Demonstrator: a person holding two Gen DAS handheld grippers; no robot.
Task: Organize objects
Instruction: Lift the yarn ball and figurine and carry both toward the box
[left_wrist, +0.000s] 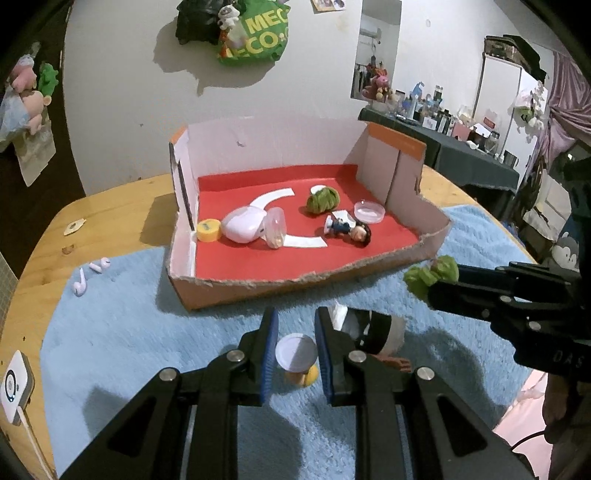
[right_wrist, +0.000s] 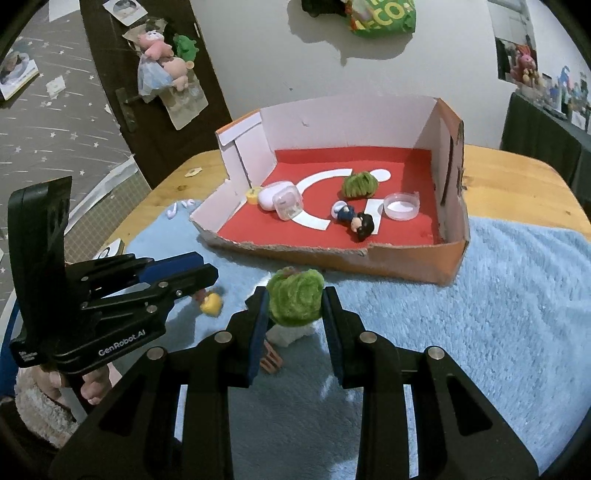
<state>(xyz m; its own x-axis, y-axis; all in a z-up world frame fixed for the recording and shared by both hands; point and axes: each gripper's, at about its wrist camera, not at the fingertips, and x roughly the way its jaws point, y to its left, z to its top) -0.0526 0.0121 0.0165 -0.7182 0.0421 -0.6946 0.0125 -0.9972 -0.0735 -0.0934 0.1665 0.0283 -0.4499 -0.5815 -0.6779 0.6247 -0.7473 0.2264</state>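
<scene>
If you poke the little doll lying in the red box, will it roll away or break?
The doll lies flat on its side, so it would probably slide, not roll. Its big round head might make it pivot. It looks like hard plastic, likely sturdy.

Left gripper (left_wrist: 295, 350) and right gripper (right_wrist: 295, 317), both angled downward side by side, fingers closed on small objects.

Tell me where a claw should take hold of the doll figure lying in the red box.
Grip the doll figure across its blue torso, coming from above. It lies flat on the box floor with nothing touching it, and the torso looks narrower than the round, dark-haired head.
</scene>
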